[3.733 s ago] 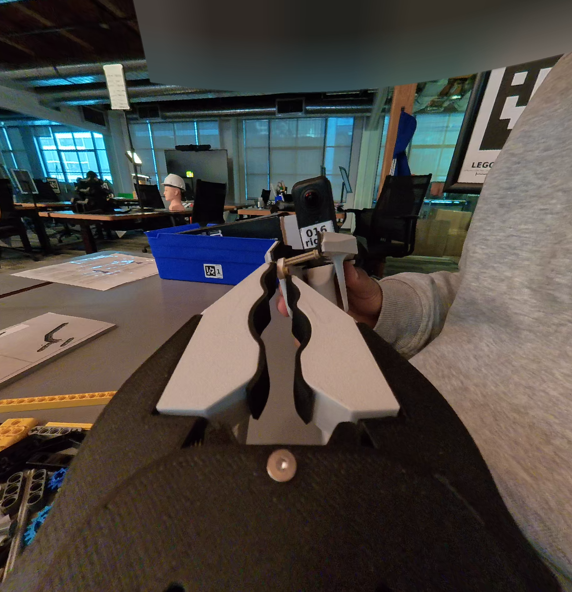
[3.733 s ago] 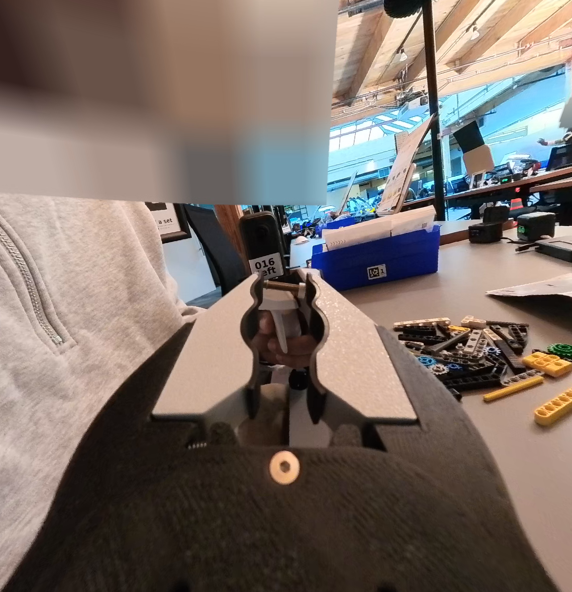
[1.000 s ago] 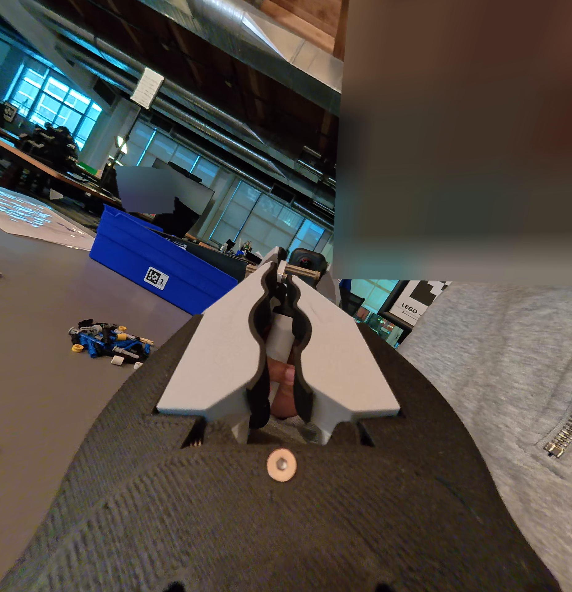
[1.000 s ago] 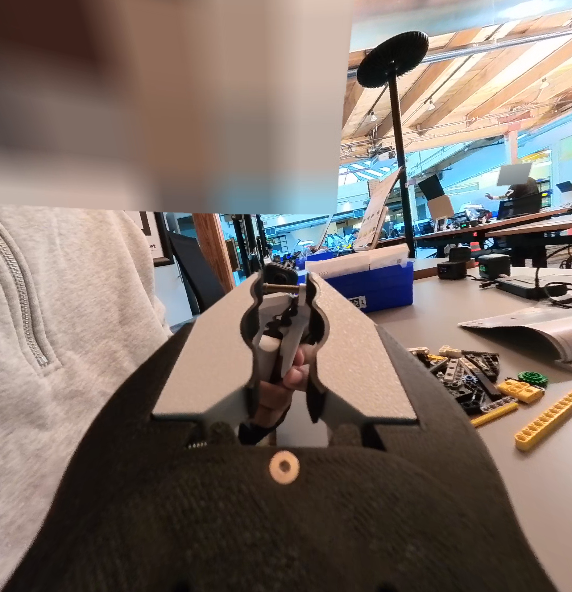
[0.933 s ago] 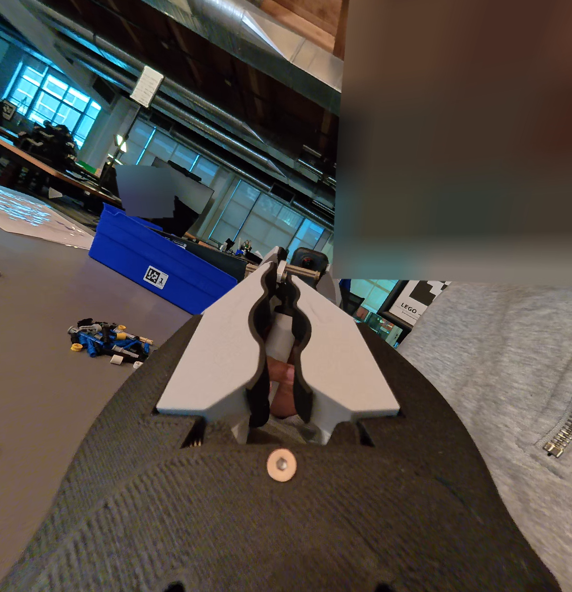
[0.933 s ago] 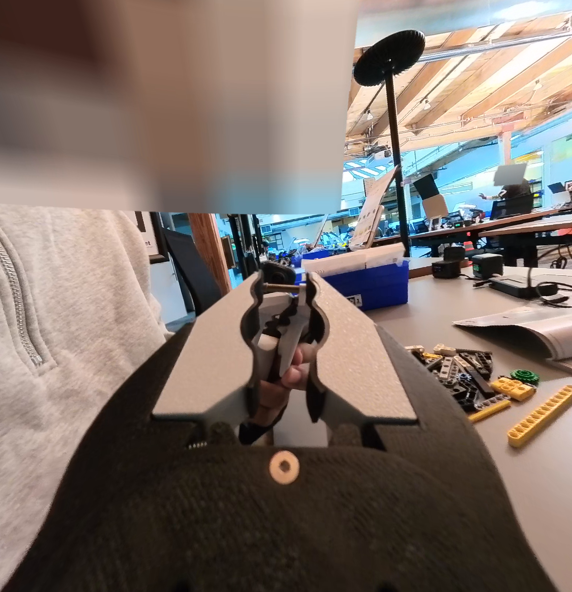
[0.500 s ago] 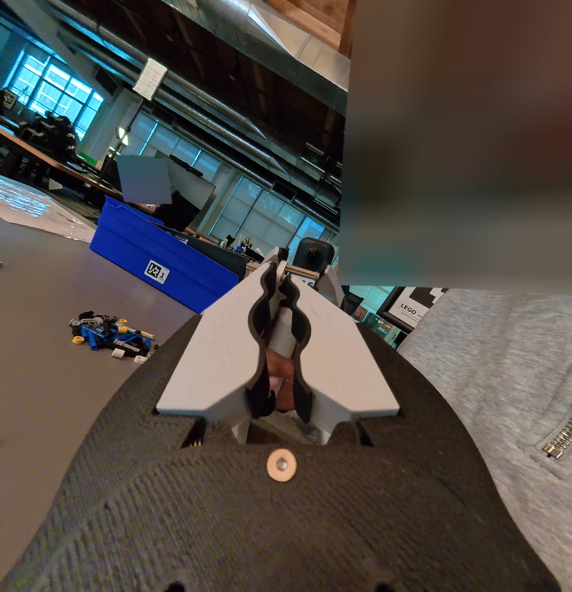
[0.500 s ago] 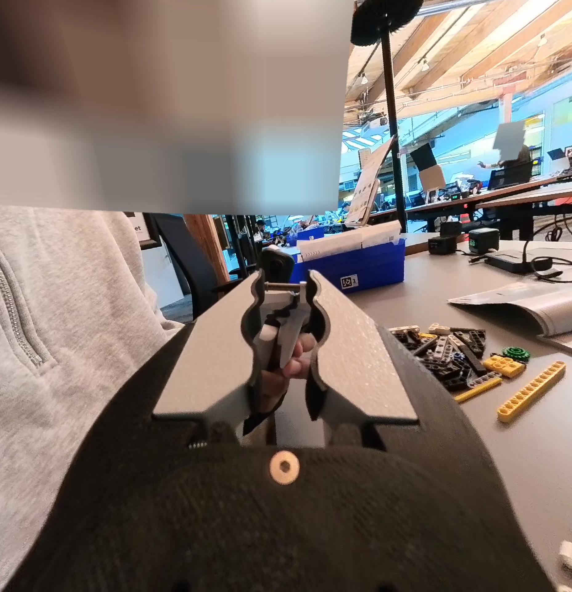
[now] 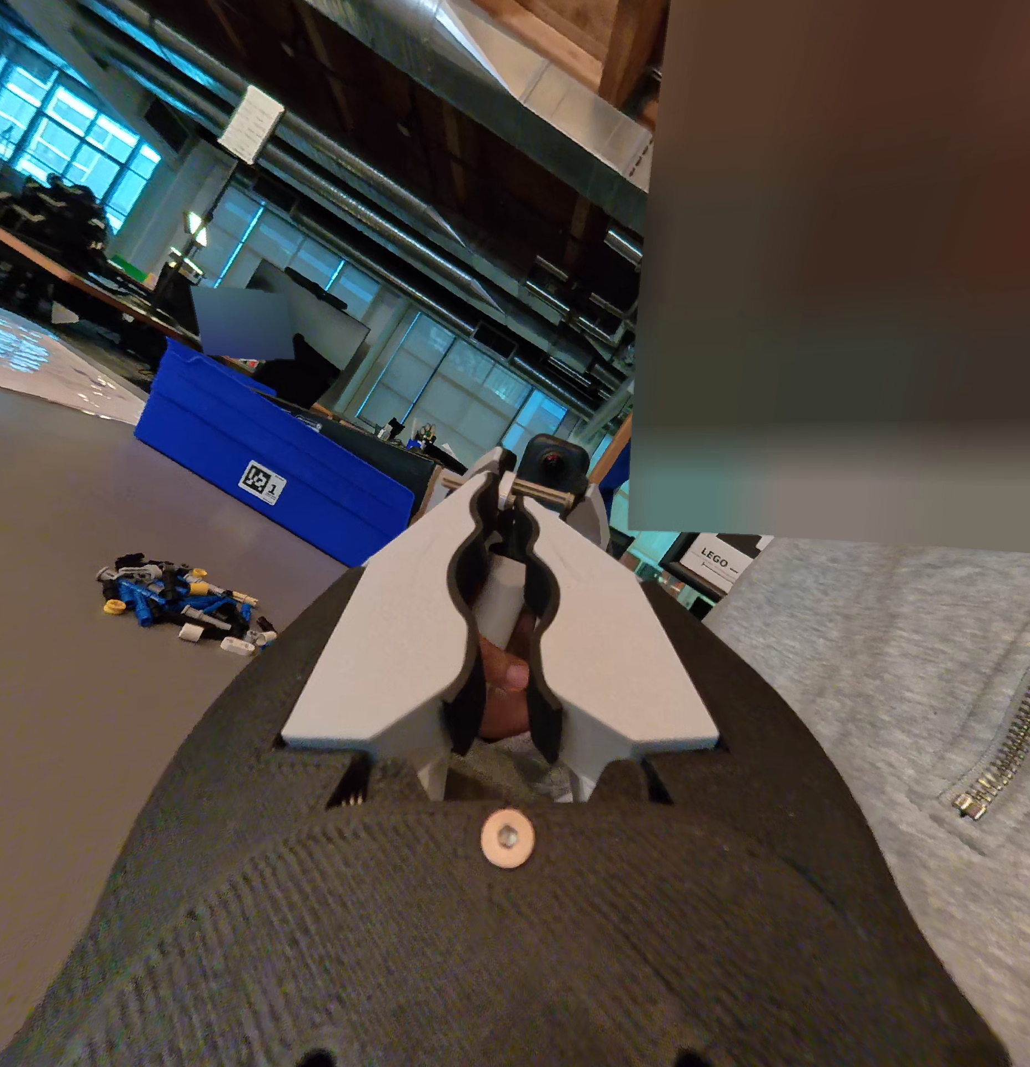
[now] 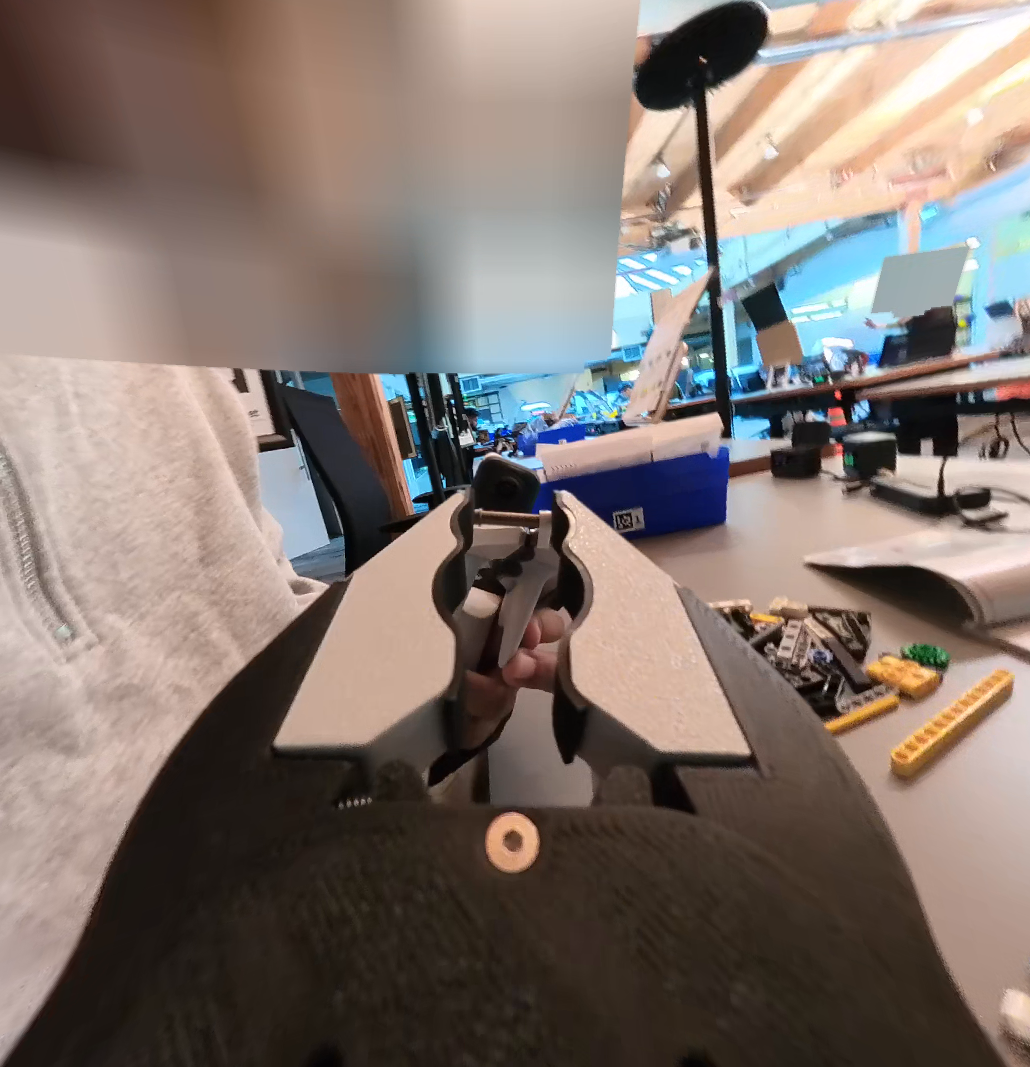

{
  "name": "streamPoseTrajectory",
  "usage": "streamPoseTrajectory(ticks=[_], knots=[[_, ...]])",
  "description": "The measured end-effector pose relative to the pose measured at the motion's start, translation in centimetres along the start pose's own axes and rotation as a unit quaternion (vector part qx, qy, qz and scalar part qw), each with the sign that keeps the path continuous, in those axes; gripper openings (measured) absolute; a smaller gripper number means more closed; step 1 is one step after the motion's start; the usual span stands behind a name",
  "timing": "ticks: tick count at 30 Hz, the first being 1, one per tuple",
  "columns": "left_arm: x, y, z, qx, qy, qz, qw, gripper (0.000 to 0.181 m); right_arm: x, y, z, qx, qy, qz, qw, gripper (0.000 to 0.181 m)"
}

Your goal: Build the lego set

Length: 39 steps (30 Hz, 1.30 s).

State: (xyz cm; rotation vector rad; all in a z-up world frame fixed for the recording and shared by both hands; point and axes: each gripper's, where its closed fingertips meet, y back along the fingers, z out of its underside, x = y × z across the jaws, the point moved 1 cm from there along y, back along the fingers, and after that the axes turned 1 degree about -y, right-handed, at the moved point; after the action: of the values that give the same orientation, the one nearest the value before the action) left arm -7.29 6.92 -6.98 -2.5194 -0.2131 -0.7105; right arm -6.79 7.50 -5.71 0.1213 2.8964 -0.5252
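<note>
My two grippers meet tip to tip in the air in front of a person's grey sweatshirt (image 9: pixel 882 664). A thin tan axle (image 10: pixel 504 517) spans the gap between the right gripper (image 10: pixel 512 514) fingers, held end to end. The left gripper (image 9: pixel 504 493) has its tips closed on one end of that axle (image 9: pixel 538 497), which sticks out to the right. The left gripper also shows in the right wrist view (image 10: pixel 504 600), with a hand behind it. Loose lego parts lie on the grey table (image 9: pixel 68 577): a small blue and black pile (image 9: pixel 178 600), and a black pile (image 10: pixel 801 641) beside a long yellow beam (image 10: pixel 951 722).
A blue bin (image 9: pixel 259 456) stands at the back of the table; it also shows in the right wrist view (image 10: pixel 645 491). An open booklet (image 10: pixel 934 571) lies behind the black pile, with a green gear (image 10: pixel 925 652) and a yellow brick (image 10: pixel 905 675) beside it. Chargers and cables sit farther back. The grippers are tip to tip, or close to it.
Since 3.7 s ago both grippers have lifted and tilted upward, and the left jaws have narrowed onto the axle's end. In the last second both views shifted only slightly.
</note>
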Motion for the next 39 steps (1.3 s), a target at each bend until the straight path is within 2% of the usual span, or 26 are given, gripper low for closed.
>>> streamPoseTrajectory(ticks=[1, 8, 12, 19, 24, 29, 39], knots=[[0.18, -0.06, 0.1, -0.004, -0.006, 0.003, 1.0, 0.004, -0.19, 0.08, -0.08, 0.001, 0.004, -0.005, 1.0, 0.025], [0.27, -0.02, 0.0, -0.006, -0.01, 0.004, 1.0, 0.004, -0.45, 0.17, -0.42, 0.007, 0.031, -0.002, 0.999, 0.019], [0.51, -0.03, -0.06, -0.008, -0.014, 0.009, 1.0, 0.004, -0.35, 0.1, -0.49, 0.012, 0.028, 0.0, 1.0, 0.026], [0.61, -0.06, -0.06, -0.009, -0.013, 0.011, 1.0, 0.003, -0.46, 0.04, -0.52, 0.015, 0.023, -0.005, 1.0, 0.027], [0.51, -0.06, -0.04, -0.008, -0.01, 0.008, 1.0, 0.003, -0.7, 0.04, -0.56, 0.014, 0.021, -0.012, 1.0, 0.019], [0.68, -0.13, 0.01, -0.009, -0.012, 0.012, 1.0, 0.003, -0.52, 0.03, -0.62, 0.017, 0.017, -0.009, 1.0, 0.026], [0.64, -0.08, -0.06, -0.008, -0.01, 0.011, 1.0, 0.003, -0.6, -0.09, -0.57, 0.018, 0.012, -0.013, 1.0, 0.023]])
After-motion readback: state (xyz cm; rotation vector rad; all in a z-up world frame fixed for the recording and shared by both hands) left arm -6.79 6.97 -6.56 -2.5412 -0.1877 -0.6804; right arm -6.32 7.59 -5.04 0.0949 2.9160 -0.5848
